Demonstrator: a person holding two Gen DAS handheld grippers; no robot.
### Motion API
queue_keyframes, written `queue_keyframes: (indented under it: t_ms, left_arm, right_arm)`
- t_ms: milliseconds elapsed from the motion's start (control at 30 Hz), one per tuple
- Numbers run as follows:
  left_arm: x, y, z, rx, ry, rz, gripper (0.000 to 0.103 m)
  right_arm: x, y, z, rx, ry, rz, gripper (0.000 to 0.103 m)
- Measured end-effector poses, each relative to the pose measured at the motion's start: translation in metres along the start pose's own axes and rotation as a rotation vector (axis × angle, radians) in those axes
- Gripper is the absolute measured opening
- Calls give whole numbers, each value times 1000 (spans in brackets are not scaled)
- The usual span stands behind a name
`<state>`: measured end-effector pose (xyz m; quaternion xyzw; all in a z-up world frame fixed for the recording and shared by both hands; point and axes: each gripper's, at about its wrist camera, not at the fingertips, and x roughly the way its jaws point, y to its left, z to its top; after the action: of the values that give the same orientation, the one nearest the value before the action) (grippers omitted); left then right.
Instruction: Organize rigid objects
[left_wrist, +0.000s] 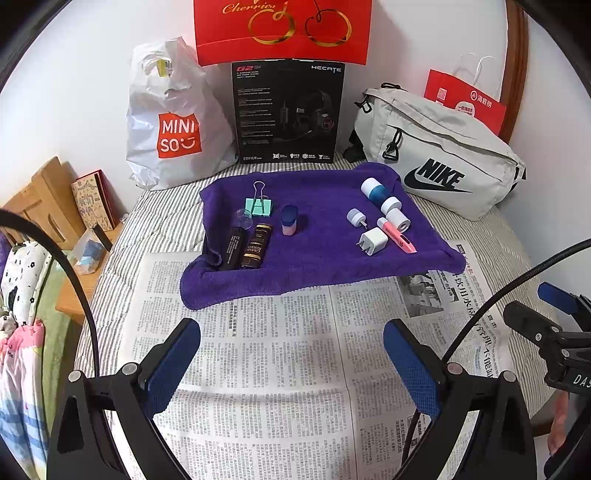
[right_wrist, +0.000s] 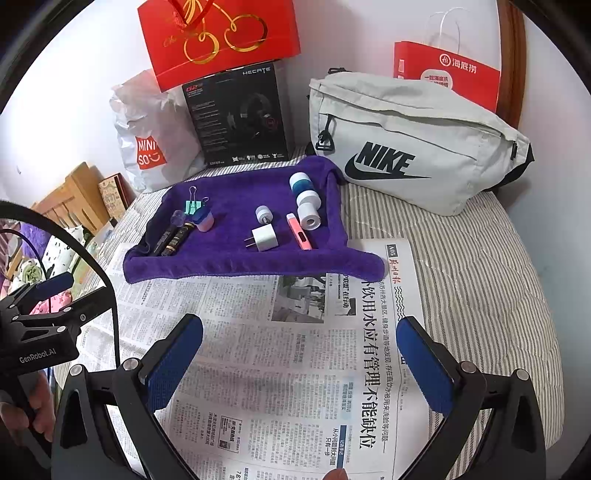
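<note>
While both of my tools hover low over the newspaper (left_wrist: 280, 369), my left gripper (left_wrist: 291, 365) and my right gripper (right_wrist: 299, 363) are spread wide and hold nothing. Ahead lies the purple towel (left_wrist: 321, 258), carrying the small items well beyond my fingertips. On its left edge the black tube (left_wrist: 233, 246) and the dark bottle (left_wrist: 256, 245) lie side by side, long axes running away from me, nearer my left tool. To the right sit the white charger (right_wrist: 264, 238) and pink pen (right_wrist: 299, 232), which I judge closer to my right.
</note>
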<state>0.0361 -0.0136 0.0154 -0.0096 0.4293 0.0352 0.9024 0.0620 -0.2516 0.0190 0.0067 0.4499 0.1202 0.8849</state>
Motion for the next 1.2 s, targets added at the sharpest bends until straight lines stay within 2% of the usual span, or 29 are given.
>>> queue_keyframes:
  t_ms: [1200]
  left_arm:
    - [-2, 4, -2, 1, 2, 9, 100]
  right_arm:
    - [-2, 2, -1, -10, -1, 1, 103]
